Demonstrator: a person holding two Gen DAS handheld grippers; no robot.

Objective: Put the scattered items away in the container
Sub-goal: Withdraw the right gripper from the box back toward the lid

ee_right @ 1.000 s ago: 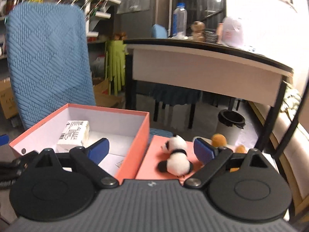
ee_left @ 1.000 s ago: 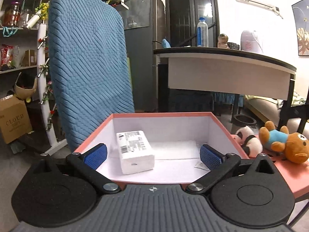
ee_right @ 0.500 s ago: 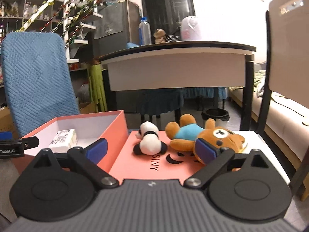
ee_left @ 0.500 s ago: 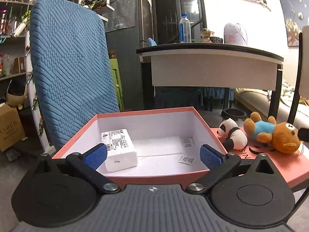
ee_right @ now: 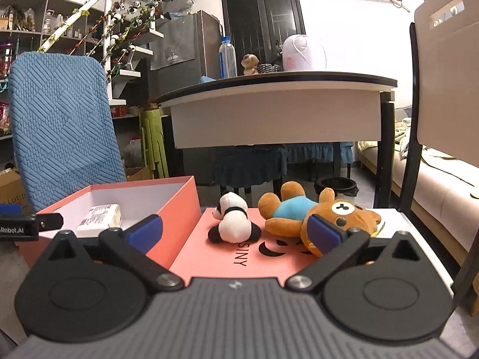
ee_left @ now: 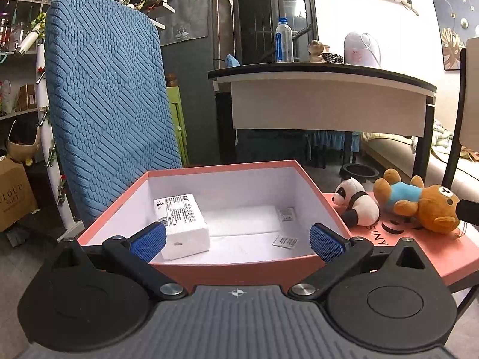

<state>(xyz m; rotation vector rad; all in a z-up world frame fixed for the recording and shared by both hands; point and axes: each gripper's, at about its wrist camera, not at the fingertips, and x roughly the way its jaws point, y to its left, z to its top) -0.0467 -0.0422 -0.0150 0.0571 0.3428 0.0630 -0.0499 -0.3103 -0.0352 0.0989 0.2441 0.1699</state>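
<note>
1. The left gripper has its blue fingers spread wide and empty, at the near rim of the open pink box.
2. The right gripper is also spread wide and empty, over the pink lid, which is printed "SINY".
3. A white packet with a printed label lies inside the box, at its left.
4. The panda toy and bear toy lie on the lid, touching, just right of the box.
5. A blue chair stands behind; its neighbouring carton reads "CLOUD".
</note>
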